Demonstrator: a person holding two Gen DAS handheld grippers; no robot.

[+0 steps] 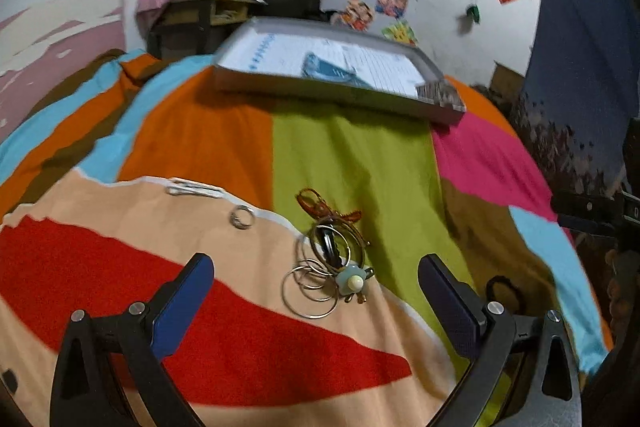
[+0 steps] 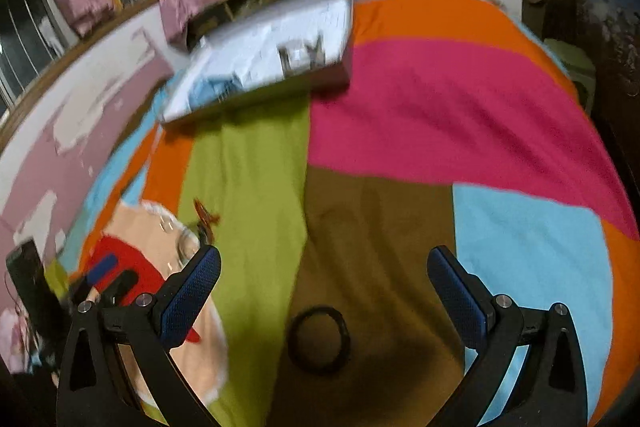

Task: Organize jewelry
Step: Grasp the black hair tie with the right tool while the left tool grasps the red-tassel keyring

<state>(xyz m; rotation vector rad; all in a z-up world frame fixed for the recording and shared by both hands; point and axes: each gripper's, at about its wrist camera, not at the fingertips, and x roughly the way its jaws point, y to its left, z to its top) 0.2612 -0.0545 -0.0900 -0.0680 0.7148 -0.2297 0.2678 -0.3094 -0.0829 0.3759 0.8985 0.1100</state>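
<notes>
Spread across a patchwork blanket (image 1: 352, 155), with a shallow tray-like box (image 1: 328, 95) at its far edge. Lay dead ahead of the left gripper (image 1: 316, 267), between its wide-open fingers: a tangle of metal bangles (image 1: 316, 275). Sat beneath the equally open right gripper (image 2: 324, 267): a black hair tie (image 2: 318, 341), probably.

Black frames, textured blue pads (image 2: 188, 291)
</notes>
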